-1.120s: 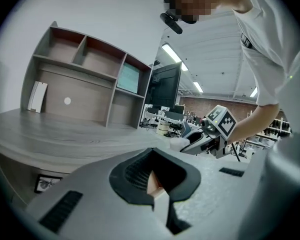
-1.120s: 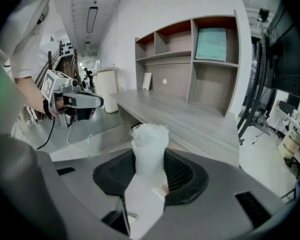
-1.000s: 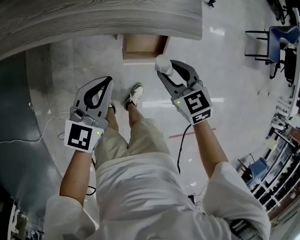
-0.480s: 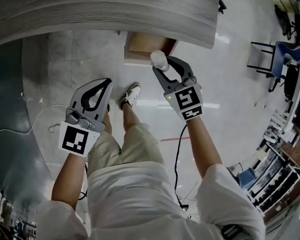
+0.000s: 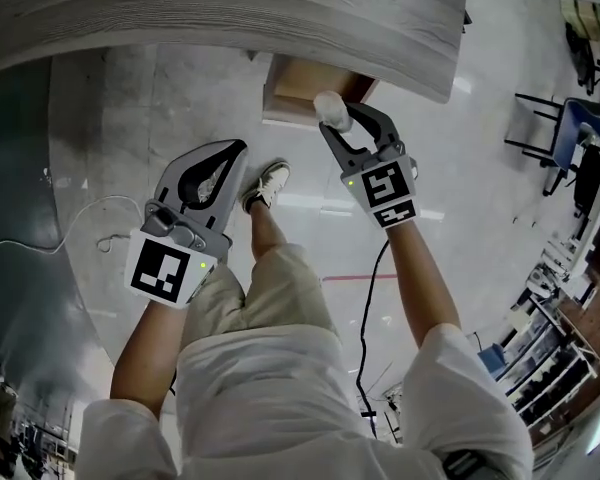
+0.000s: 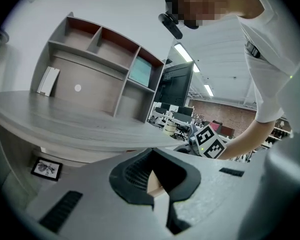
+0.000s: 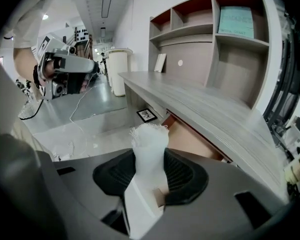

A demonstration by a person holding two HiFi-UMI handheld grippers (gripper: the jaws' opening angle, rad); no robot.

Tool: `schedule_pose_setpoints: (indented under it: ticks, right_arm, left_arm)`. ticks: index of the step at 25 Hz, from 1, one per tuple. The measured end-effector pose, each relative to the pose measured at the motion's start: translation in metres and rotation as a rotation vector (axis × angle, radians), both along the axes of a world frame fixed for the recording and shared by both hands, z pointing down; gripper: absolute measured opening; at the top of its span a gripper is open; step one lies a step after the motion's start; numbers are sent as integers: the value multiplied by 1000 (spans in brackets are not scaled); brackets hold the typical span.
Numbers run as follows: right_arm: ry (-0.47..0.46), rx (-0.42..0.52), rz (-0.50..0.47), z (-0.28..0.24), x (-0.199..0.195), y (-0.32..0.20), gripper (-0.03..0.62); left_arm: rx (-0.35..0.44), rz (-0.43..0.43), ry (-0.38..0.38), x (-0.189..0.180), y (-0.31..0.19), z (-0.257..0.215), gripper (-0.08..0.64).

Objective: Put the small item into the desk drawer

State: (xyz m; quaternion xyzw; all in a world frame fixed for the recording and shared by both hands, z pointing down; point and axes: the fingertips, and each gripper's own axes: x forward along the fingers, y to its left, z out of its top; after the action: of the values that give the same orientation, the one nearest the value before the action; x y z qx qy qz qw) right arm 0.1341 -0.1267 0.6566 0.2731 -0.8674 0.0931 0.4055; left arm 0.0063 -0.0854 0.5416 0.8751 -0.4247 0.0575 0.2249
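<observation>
The grey wooden desk (image 5: 230, 18) spans the top of the head view, and its drawer (image 5: 298, 86) stands pulled out beneath it, tan inside. My right gripper (image 5: 332, 120) is shut on a small white item with a frayed, tufted top (image 5: 329, 106), held just in front of the drawer's near edge. In the right gripper view the white item (image 7: 149, 144) stands up between the pads, with the drawer (image 7: 190, 134) beyond it. My left gripper (image 5: 238, 150) hangs lower left over the floor, its jaws together and holding nothing.
The person's shoe (image 5: 266, 182) and legs are between the grippers. A cable (image 5: 92, 230) loops on the floor at left. Chairs (image 5: 570, 118) and racks stand at right. A shelf hutch (image 6: 105, 69) sits on the desk; a framed picture (image 7: 147, 115) lies under it.
My right gripper has sunk and moved closer to the open drawer with the white item still in it. The left gripper has dropped a little and rolled slightly.
</observation>
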Motion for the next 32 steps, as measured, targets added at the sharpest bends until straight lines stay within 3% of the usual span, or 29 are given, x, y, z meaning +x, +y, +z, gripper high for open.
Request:
schedule_pose_setpoints:
  ticks: [6, 16, 32]
  right_arm:
    - [87, 23, -73, 24, 1, -9, 160]
    - [148, 7, -110, 44, 1, -13, 160]
    - [247, -34, -237, 91, -8, -14, 160]
  left_arm:
    - [-3, -6, -52, -19, 3, 15, 5]
    - [-19, -22, -27, -11, 5, 17, 5]
    - [-40, -43, -51, -17, 15, 25, 5]
